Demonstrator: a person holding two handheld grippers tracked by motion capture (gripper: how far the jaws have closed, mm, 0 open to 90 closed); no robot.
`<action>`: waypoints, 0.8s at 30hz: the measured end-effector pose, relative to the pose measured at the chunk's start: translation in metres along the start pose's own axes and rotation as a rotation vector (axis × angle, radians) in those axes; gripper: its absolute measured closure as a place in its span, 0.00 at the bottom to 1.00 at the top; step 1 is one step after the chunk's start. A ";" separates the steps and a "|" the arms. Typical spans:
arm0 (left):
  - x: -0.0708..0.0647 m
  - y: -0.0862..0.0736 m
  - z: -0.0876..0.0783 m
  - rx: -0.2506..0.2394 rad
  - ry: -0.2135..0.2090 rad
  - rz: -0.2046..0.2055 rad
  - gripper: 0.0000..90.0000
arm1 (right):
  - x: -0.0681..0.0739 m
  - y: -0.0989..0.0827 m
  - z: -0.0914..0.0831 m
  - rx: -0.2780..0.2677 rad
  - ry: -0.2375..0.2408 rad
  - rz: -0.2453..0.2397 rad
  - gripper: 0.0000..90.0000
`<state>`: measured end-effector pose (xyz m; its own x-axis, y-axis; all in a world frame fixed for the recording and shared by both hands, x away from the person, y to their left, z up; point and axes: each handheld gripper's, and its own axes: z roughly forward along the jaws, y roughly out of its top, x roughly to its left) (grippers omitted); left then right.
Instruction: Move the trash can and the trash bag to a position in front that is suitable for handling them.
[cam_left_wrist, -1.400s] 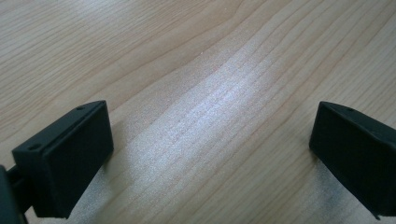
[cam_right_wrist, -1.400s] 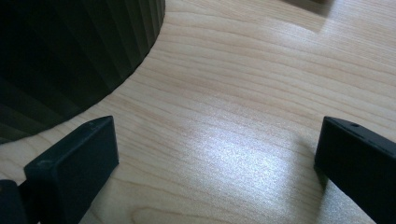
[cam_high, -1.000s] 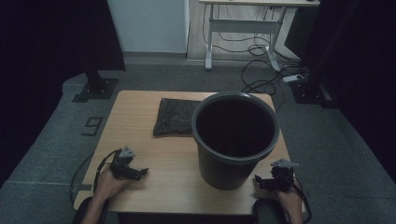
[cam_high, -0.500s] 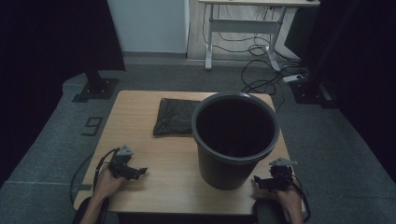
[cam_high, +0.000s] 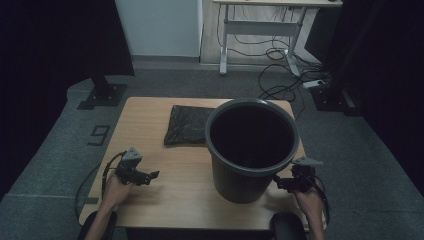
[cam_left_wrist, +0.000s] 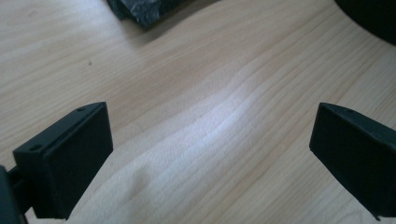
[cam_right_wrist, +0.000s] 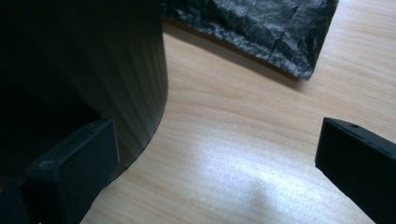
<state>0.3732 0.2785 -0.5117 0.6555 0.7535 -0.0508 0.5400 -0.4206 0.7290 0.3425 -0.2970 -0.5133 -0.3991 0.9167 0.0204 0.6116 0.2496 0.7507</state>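
A dark grey plastic bin stands upright on the right half of the wooden table. A folded black plastic bag lies flat behind and left of it. My left gripper rests near the front left edge, open, with bare wood between its jaws; the bag's corner lies ahead of it. My right gripper sits at the bin's front right, open. Its one jaw is close beside the bin wall, and the bag lies farther off.
The table's front edge runs just under both hands. Bare wood lies between the left gripper and the bin. Beyond the table are grey floor, a stand base at the left, a desk frame and loose cables.
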 end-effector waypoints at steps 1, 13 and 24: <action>0.000 0.003 0.001 -0.002 0.004 0.004 0.00 | 0.000 0.001 0.001 0.002 0.001 0.000 0.00; -0.001 0.018 0.005 -0.033 0.025 0.009 0.00 | 0.022 0.023 0.021 0.022 0.022 -0.068 0.00; -0.001 0.027 0.009 -0.036 0.044 0.025 0.00 | 0.050 0.046 0.047 0.020 0.065 -0.095 0.00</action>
<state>0.3915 0.2617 -0.4984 0.6441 0.7649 -0.0023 0.5035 -0.4217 0.7541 0.3827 -0.2255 -0.5092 -0.4993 0.8664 -0.0072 0.5819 0.3415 0.7381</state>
